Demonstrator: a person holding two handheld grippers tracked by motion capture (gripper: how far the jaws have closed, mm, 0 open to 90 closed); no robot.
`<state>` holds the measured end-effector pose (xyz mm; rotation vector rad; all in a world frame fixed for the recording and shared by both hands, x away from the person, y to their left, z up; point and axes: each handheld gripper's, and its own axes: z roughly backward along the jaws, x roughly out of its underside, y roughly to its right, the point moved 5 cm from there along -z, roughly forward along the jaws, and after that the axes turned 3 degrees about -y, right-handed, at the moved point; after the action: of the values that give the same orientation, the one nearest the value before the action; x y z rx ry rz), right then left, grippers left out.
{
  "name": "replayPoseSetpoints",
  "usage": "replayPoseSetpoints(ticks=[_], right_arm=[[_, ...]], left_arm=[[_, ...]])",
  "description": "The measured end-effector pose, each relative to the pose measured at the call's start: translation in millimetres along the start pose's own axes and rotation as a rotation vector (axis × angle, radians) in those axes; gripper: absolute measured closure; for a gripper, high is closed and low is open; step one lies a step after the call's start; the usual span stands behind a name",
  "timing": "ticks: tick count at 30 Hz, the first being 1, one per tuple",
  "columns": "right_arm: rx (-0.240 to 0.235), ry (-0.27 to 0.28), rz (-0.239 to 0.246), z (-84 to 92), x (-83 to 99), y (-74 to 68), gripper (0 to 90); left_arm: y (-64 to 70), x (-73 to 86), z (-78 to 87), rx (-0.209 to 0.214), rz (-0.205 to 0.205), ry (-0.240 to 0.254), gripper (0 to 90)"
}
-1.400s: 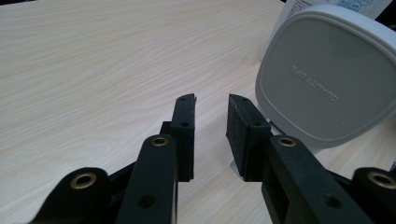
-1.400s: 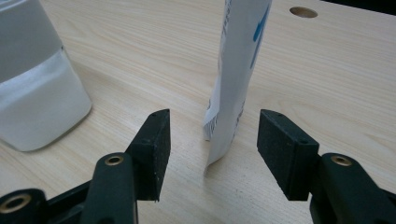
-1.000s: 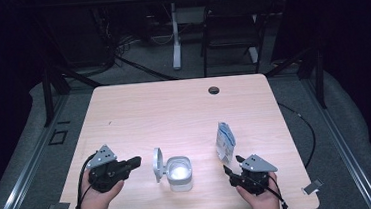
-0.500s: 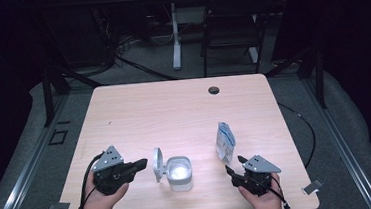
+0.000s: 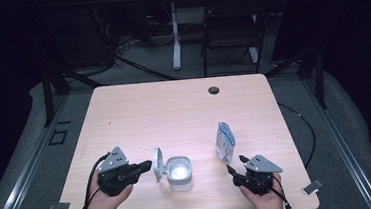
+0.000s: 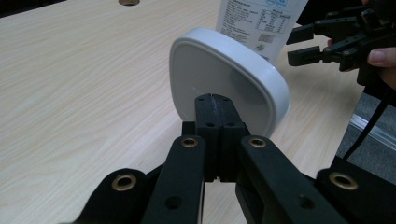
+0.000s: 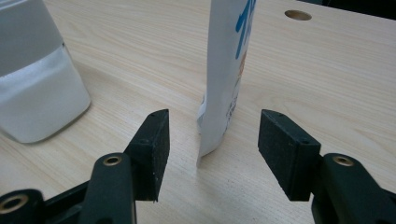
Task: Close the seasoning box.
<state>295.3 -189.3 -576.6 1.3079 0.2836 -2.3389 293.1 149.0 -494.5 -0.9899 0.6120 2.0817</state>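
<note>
Standing just beyond the wide-open right gripper [image 7: 212, 149], the upright pouch [image 5: 225, 141] could have toppled if one jaw nudged it first. The left gripper [image 6: 213, 100], jaws pressed together, pointed at the raised lid [image 6: 224, 79] of the white container [image 5: 180, 172] on the pale wooden table [image 5: 174, 110]; the dark room held a chair [image 5: 230, 30].

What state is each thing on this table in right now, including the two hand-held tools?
White rounded plastic container: upright, open.
White hinged lid: flipped up, standing on edge at the container's left.
White printed pouch: standing upright, not gripped.
Left tool: jaws shut, tips at the lid.
Right tool: jaws open, either side of the pouch's near edge, not touching.
</note>
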Motion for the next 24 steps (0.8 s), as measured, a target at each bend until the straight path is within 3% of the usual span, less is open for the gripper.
replayPoseSetpoints(ticks=[24], right_arm=[[0.005, -0.002, 0.004, -1.5, 1.8, 1.2, 43.5]], left_arm=[[14.6, 4.3, -21.3, 0.025, -0.038, -0.029, 90.0]])
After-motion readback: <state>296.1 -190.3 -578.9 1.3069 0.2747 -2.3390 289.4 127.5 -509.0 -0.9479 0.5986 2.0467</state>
